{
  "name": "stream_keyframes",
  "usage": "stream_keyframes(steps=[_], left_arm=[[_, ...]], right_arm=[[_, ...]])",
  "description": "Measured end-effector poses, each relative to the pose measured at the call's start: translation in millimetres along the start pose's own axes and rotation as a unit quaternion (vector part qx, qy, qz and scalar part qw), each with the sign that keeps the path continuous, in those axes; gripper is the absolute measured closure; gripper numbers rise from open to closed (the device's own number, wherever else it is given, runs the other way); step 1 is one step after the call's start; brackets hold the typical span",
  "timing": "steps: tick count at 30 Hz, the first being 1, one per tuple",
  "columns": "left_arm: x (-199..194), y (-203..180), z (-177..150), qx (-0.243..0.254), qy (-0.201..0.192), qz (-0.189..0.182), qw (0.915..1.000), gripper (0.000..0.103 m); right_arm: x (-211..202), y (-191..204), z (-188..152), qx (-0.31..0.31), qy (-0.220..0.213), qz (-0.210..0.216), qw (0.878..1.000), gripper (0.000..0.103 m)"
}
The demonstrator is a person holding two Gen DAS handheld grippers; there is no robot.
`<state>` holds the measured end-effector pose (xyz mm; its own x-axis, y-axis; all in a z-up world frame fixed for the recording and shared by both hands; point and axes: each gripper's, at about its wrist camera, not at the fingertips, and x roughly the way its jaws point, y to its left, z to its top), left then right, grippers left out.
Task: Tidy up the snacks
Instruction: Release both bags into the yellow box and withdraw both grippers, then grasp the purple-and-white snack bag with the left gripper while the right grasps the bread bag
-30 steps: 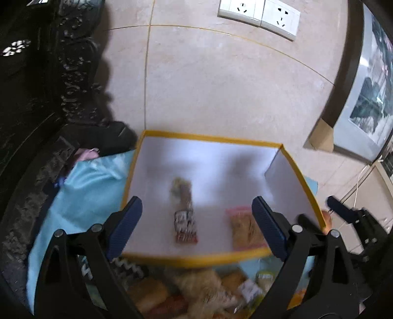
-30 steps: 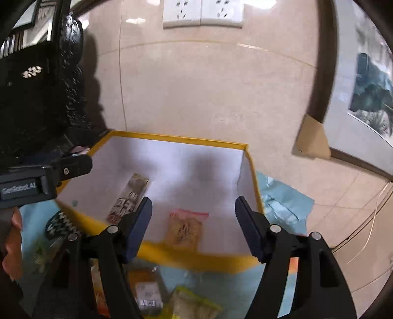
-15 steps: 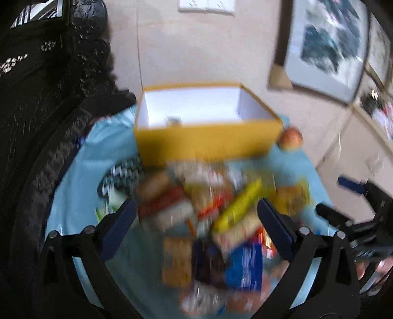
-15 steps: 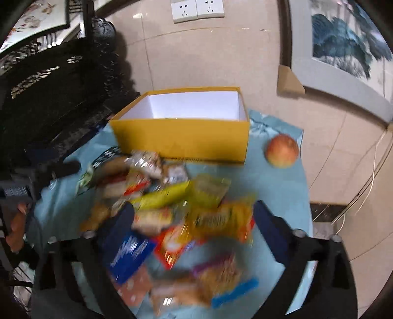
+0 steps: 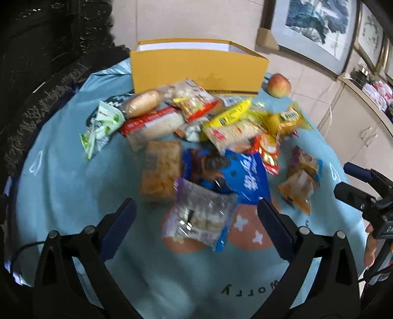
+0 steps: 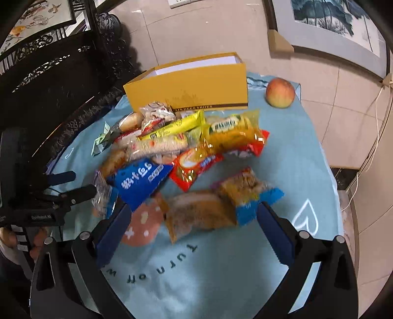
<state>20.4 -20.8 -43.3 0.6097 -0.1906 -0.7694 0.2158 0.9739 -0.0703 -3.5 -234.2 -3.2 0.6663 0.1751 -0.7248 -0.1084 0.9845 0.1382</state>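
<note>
- Step: selecting the next snack. Left gripper (image 5: 194, 220) and right gripper (image 6: 190, 220) hover released, jaws freshly widened, nothing between them.
- Snack pile (image 5: 208, 137) lies on the tabletop (image 5: 61, 186) before the yellow box (image 5: 196, 68).
- Next: lower over one packet, clench.

cloth (image 6: 221, 282): "turn off w" | cloth, left view: "worry"

I see a round table under a light blue cloth (image 6: 307, 152) with white hearts and lettering, standing on pale glossy tile (image 6: 343, 103). To my left rises dark carved wooden furniture (image 6: 61, 73); framed ink paintings (image 5: 316, 22) lean along the beige wall, and white sockets (image 6: 179, 3) sit high up. A thin white cable (image 6: 375, 117) trails over cream cabinets (image 5: 361, 127) at right.
</note>
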Motion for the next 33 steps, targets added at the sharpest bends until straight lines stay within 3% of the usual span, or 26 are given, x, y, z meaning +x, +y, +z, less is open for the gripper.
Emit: stream_keyframes(steps=[7,8,9,12,14,17,21,23,26,29,30,31,32,33], left_arm=[[33,-21,-7,0.014,0.036,-0.003,0.9992,0.004],[37,-22,-8,0.016,0.038,0.005,0.9991,0.011],[41,-22,-9,0.019,0.04,0.015,0.9989,0.032],[49,-14,-9,0.023,0.057,0.042,0.9972,0.066],[47,-2,-6,0.006,0.06,0.034,0.9976,0.073],[45,9,-6,-0.006,0.057,0.015,0.9982,0.074],[43,12,-9,-0.004,0.049,0.008,0.9988,0.075],[41,12,-11,-0.003,0.047,0.005,0.9989,0.075],[37,12,-15,0.011,0.042,0.003,0.9991,0.075],[35,19,-17,0.004,0.04,-0.009,0.9992,0.076],[34,22,-18,0.001,0.039,-0.011,0.9992,0.079],[35,26,-18,-0.003,0.039,-0.013,0.9991,0.08],[36,29,-18,-0.008,0.042,-0.014,0.999,0.081],[37,32,-18,-0.011,0.046,-0.014,0.9988,0.081]], right_arm=[[5,-12,-12,0.026,0.01,0.011,1.0,0.001],[6,-14,-13,0.029,0.013,0.012,0.999,0.001],[7,-16,-14,0.03,0.015,0.012,0.999,0.001],[10,-17,-17,0.02,0.022,-0.002,1.0,0.001],[12,-11,-20,-0.005,0.028,-0.015,0.999,0.001],[13,4,-26,-0.061,0.037,-0.017,0.997,0.001],[16,15,-27,-0.088,0.035,-0.012,0.995,0.001],[24,19,-24,-0.101,0.038,-0.032,0.994,0.001],[44,23,-19,-0.13,0.061,-0.095,0.985,0.001],[62,23,-15,-0.137,0.078,-0.096,0.983,0.002],[65,24,-14,-0.141,0.079,-0.097,0.982,0.008],[69,27,-13,-0.15,0.079,-0.104,0.98,0.023],[74,30,-11,-0.162,0.081,-0.118,0.976,0.025],[75,33,-9,-0.162,0.079,-0.123,0.976,0.038]])
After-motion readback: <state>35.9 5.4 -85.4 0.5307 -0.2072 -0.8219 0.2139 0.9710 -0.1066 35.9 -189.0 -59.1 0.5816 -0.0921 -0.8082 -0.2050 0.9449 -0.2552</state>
